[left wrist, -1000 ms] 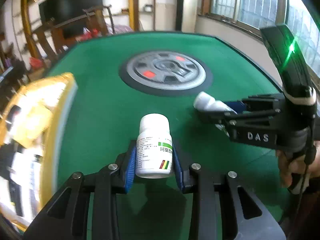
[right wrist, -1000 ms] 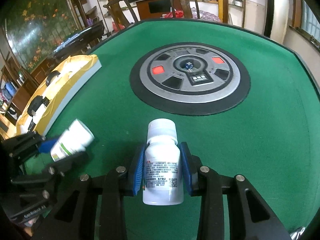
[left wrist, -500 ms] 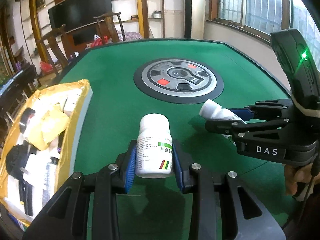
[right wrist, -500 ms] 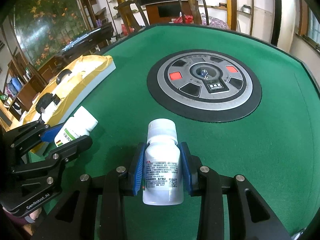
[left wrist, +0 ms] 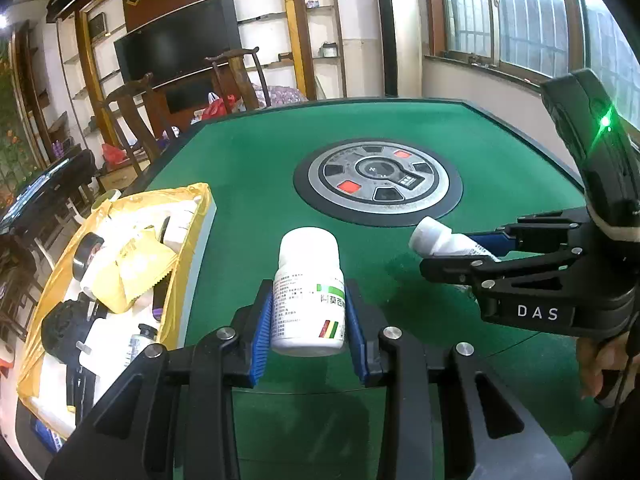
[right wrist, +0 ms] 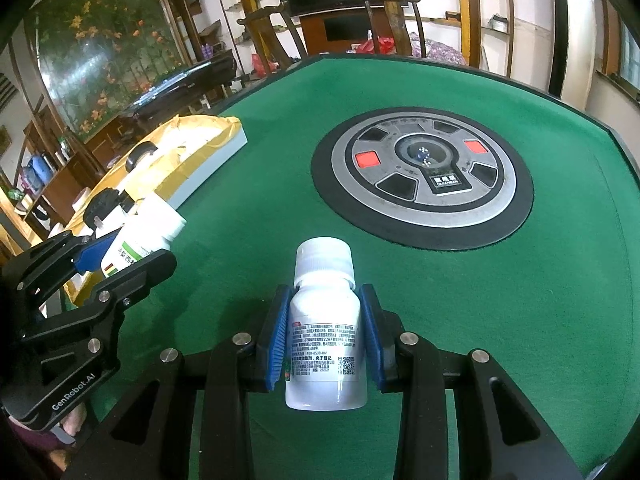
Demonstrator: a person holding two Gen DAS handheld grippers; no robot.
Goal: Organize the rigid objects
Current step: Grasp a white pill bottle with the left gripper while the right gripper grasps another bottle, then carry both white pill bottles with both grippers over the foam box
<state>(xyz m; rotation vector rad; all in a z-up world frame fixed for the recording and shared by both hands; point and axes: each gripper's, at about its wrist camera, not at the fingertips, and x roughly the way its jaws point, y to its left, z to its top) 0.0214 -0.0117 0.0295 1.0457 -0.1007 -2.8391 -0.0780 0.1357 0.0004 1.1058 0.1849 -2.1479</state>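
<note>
My left gripper is shut on a white pill bottle with a green-striped label, held above the green felt table. That same bottle shows at the left of the right wrist view, between the left gripper's blue pads. My right gripper is shut on a second white pill bottle with a QR-code label; its cap pokes out of the right gripper at the right of the left wrist view. Both bottles hang clear of the felt.
A yellow-lined tray with several small items, among them a black tape roll and a yellow sachet, sits on the table's left edge. A round grey control dial is set in the table's middle. Wooden chairs stand beyond.
Both views have tilted upward, so the tray, the dial and the room behind show more fully. Each bottle stays gripped the same way.
</note>
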